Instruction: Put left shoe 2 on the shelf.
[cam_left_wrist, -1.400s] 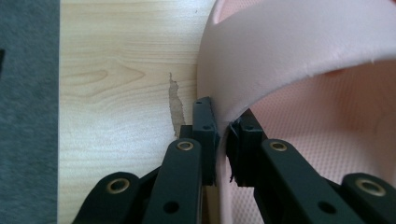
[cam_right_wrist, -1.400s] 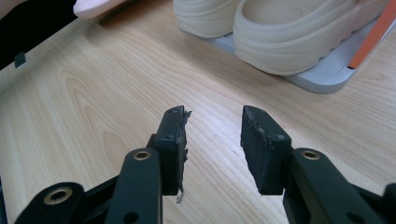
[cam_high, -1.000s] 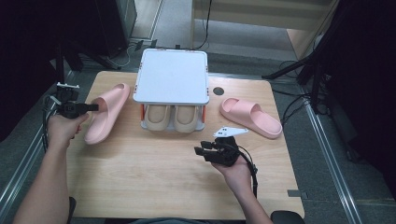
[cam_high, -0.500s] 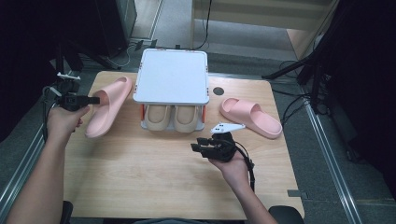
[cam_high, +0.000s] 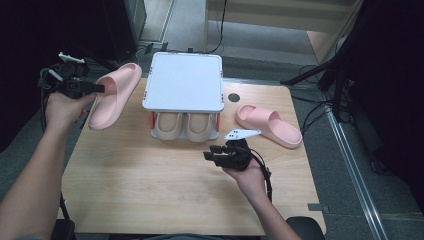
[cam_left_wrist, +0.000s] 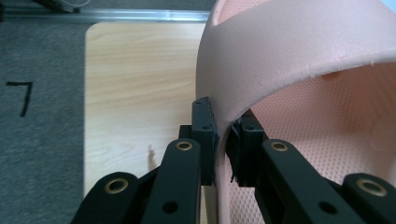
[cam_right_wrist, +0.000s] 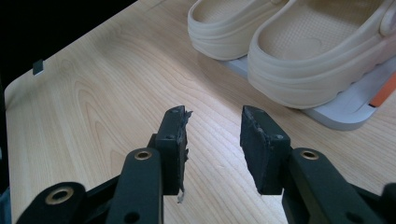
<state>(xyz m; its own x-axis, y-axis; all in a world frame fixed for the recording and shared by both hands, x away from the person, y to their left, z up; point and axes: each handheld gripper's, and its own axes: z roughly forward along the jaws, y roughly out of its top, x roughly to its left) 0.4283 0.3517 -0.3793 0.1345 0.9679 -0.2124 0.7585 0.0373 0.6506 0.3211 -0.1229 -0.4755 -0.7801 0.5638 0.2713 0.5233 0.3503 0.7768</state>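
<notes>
Left fingers (cam_left_wrist: 205, 135) pinch the strap edge of the pink slipper (cam_high: 112, 95), lifted off the tabletop (cam_high: 150, 190); its long axis runs 1 to 7 o'clock. The two-tier shoe rack (cam_high: 184, 82) lies at 3 o'clock from it. Right gripper (cam_high: 220, 156) hovers half-open, empty, forearm low.

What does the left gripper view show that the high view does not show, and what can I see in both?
The left gripper view shows the grip closely: the left gripper is shut on the strap edge of the pink slipper, one jaw outside and one inside, and the slipper's dotted footbed.

The high view shows the two-level shoe rack with a beige pair on its lower level, the second pink slipper lying on the table, and the right gripper, open and empty.

Both show the held pink slipper, the left gripper and the wooden table.
</notes>
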